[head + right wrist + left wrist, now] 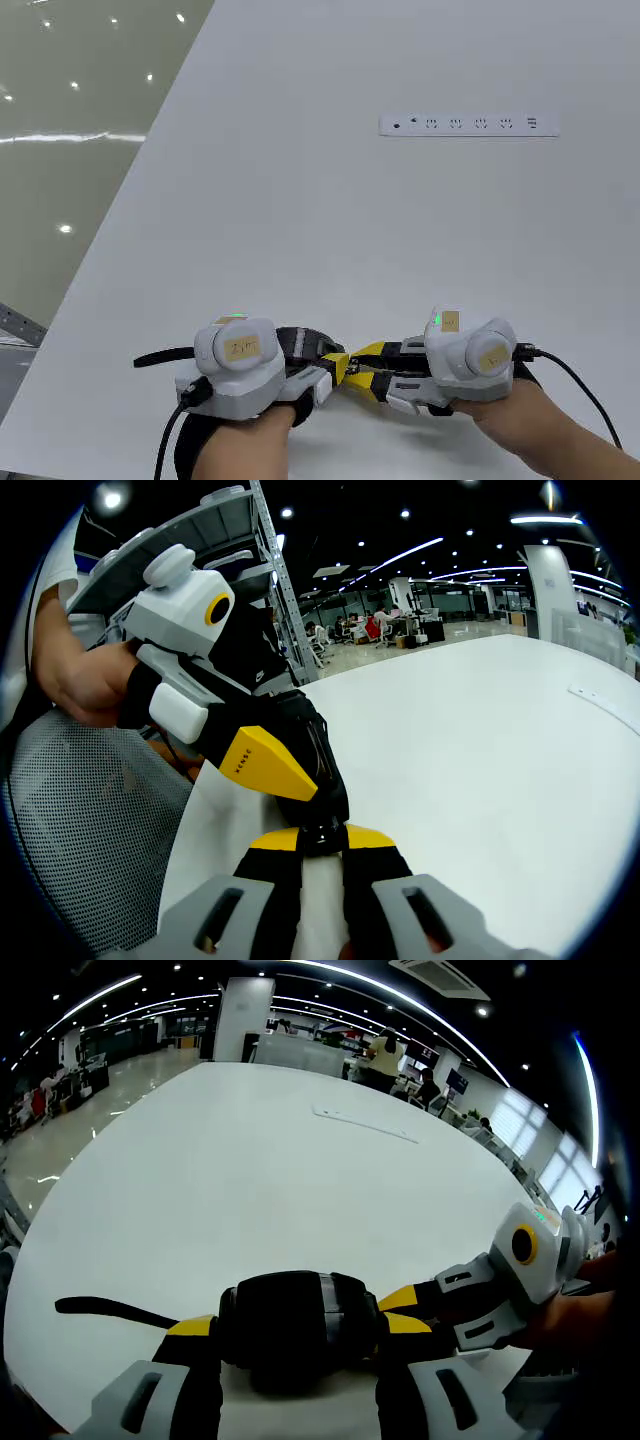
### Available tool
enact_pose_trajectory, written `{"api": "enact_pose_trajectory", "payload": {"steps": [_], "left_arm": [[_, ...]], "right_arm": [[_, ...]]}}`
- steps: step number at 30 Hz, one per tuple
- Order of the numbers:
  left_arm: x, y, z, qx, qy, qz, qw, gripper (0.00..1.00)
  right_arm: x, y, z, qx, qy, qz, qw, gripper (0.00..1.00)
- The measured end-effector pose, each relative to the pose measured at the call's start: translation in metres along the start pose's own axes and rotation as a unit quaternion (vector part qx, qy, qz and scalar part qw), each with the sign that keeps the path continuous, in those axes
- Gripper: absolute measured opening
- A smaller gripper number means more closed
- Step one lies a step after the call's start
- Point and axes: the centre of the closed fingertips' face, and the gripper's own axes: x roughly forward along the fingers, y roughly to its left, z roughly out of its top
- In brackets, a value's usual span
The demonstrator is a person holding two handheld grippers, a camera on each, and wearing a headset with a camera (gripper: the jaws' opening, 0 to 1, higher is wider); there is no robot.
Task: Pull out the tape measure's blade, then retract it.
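Note:
The black tape measure (290,1310) sits between the yellow-tipped jaws of my left gripper (297,1326), which is shut on its body. Its black wrist strap (110,1309) trails off to the left on the table. In the head view the case (298,343) is low on the white table (330,220), held by the left gripper (320,362). My right gripper (356,370) meets it from the right. In the right gripper view the right gripper (322,838) is shut on the small end hook of the blade, close against the case (305,742). Hardly any blade shows between them.
A white power strip (468,124) lies far back on the right of the table. The table's left edge runs diagonally, with glossy floor (70,120) beyond. Cables trail from both grippers towards me. A grey mesh chair (90,820) is behind the near edge.

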Motion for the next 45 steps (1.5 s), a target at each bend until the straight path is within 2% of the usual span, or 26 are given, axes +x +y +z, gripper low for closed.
{"api": "enact_pose_trajectory", "payload": {"steps": [7,9,10,19,21,25,32,34,43,45], "left_arm": [[0.001,-0.002,0.0,0.011,-0.003,0.002,0.9999,0.6],[0.001,-0.004,-0.001,0.047,0.002,0.007,0.9988,0.61],[0.0,-0.002,-0.001,0.025,-0.004,0.003,0.9997,0.61],[-0.001,-0.003,-0.002,0.032,0.003,-0.007,0.9995,0.61],[-0.002,-0.004,-0.001,0.041,0.002,-0.009,0.9991,0.61],[-0.006,-0.005,0.001,0.063,0.003,-0.014,0.9979,0.6],[-0.014,-0.004,0.004,0.07,0.001,-0.032,0.9971,0.6],[-0.016,-0.003,0.004,0.086,0.004,-0.036,0.9957,0.59],[-0.028,-0.002,0.01,0.098,-0.001,-0.055,0.9937,0.6],[-0.03,0.002,0.013,0.106,-0.005,-0.053,0.993,0.6]], "right_arm": [[0.0,0.0,-0.002,-0.003,0.005,-0.005,1.0,0.14],[-0.002,0.002,-0.001,-0.004,0.004,-0.001,1.0,0.14],[-0.003,0.001,0.0,-0.007,0.003,-0.005,1.0,0.14],[-0.012,-0.001,0.002,-0.004,0.006,-0.015,0.9999,0.19],[-0.015,0.004,0.006,0.01,-0.005,-0.004,0.9999,0.21],[-0.02,0.005,0.007,0.009,-0.001,-0.012,0.9999,0.23],[-0.033,0.006,0.009,0.019,0.011,-0.027,0.9994,0.33],[-0.04,0.004,0.011,0.026,0.01,-0.034,0.999,0.35],[-0.065,0.002,0.019,0.022,0.008,-0.063,0.9977,0.4],[-0.072,0.001,0.021,0.02,0.008,-0.073,0.9971,0.41]]}}
